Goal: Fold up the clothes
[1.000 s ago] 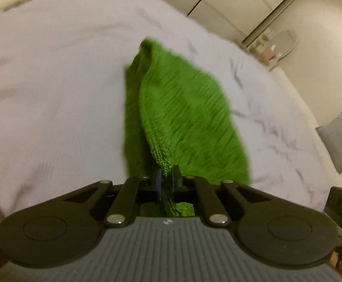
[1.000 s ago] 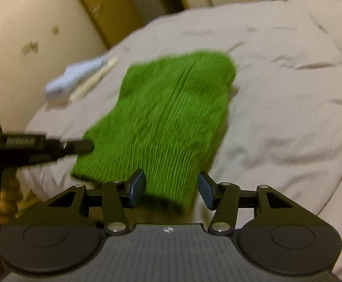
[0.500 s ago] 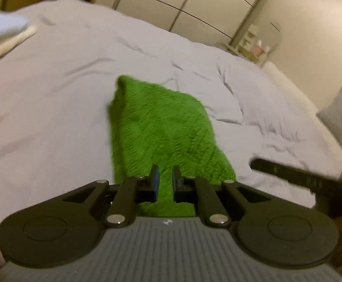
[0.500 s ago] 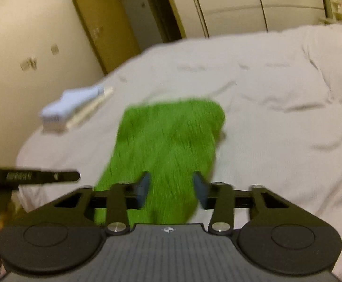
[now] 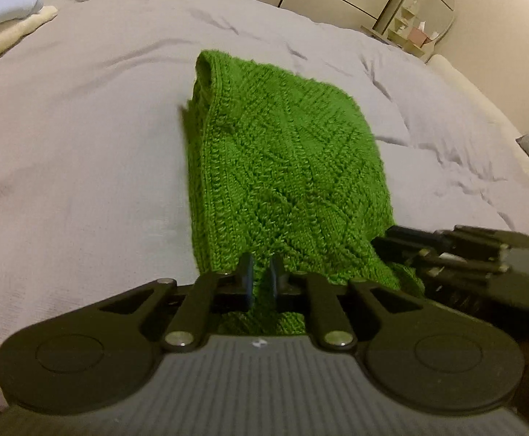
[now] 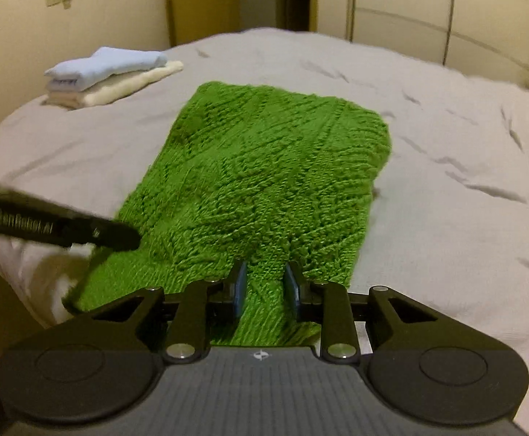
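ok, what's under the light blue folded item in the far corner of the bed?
The light blue folded piece lies on a cream folded piece, the two stacked on the grey bed cover. Whether anything sits under the cream one is hidden.

A bed with a wrinkled pale grey cover fills both views. Near its far corner sits a stack of folded laundry, light blue on cream. Wardrobe doors stand behind.
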The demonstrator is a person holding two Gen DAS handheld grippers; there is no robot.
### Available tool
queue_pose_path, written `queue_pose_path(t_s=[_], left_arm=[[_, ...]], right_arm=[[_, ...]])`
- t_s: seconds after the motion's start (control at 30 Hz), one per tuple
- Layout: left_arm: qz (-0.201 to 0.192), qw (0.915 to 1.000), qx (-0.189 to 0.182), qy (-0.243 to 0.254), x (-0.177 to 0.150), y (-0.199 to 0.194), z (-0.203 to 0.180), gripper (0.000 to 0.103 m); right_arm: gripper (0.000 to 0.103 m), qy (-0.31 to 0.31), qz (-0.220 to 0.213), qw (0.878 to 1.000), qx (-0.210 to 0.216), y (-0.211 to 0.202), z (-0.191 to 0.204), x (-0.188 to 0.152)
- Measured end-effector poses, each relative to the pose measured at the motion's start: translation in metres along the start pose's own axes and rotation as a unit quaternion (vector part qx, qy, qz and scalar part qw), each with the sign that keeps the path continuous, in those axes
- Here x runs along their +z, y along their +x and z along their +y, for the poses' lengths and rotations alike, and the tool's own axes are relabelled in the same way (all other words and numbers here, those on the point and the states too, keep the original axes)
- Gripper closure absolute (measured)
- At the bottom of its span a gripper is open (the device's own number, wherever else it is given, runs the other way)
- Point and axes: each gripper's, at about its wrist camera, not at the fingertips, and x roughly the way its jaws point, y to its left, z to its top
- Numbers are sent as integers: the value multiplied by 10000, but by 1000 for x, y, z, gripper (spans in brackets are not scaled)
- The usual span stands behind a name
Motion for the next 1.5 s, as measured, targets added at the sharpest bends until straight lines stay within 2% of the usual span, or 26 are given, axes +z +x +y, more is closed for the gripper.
queue_pose_path(t_s=[0.07, 0.13, 0.27, 0.37, 0.4, 0.47, 0.53, 0.57, 0.67, 0.77, 0.83, 0.93, 1.03, 1.17, 1.23, 1.3, 1.37, 1.5], left_arm=[[-130, 9997, -32, 217, 10, -9, -9, 94], [-299, 9987, -129, 396, 24, -15, -17, 94], [-455, 9964, -191, 695, 50, -4, -28, 94], [-163, 9958, 15, 897, 46, 25, -28, 93], [-48, 9953, 95, 961, 45, 36, -27, 85], [125, 9949, 216, 980, 38, 53, -21, 84], [145, 9960, 167, 864, 38, 52, -17, 84], [156, 9962, 157, 844, 41, 47, -17, 84], [-169, 9932, 295, 1115, 56, 25, -27, 86], [-539, 9896, 269, 1306, 79, 18, -30, 86], [-676, 9878, 358, 1356, 94, 27, -25, 86], [-735, 9881, 389, 1296, 104, 48, -8, 86], [-658, 9904, 324, 1171, 104, 72, 16, 91], [-625, 9934, 96, 953, 92, 95, 43, 91], [-609, 9958, -45, 686, 94, 96, 52, 92], [-568, 9973, -118, 440, 99, 89, 53, 93], [-599, 9975, -133, 350, 101, 72, 48, 94], [-634, 9965, -298, 450, 84, 29, 29, 93]], right_arm=[[74, 181, -69, 9998, 61, -13, -8, 11], [74, 272, -352, 9989, 108, -25, -14, 20], [73, 584, -796, 9946, 305, -33, -31, 41], [70, 614, -800, 9940, 416, -13, -38, 51], [70, 590, -736, 9944, 481, -5, -37, 50], [71, 384, -497, 9971, 440, 17, -32, 47], [72, 133, -90, 9997, 177, 44, -24, 39], [71, 88, -68, 9998, 138, 48, -22, 37], [71, 59, -52, 9995, 305, 37, -27, 49], [71, 365, -402, 9973, 488, 14, -48, 64], [71, 536, -694, 9955, 363, 9, -63, 76], [70, 694, -915, 9930, 271, 24, -84, 93], [69, 701, -1036, 9911, 461, 54, -98, 99], [70, 648, -743, 9935, 577, 101, -112, 87], [70, 814, -656, 9924, 653, 114, -118, 80], [70, 1026, -579, 9903, 742, 111, -124, 82], [69, 988, -553, 9911, 698, 101, -122, 88], [61, 936, -803, 9908, 552, 55, -112, 84]])
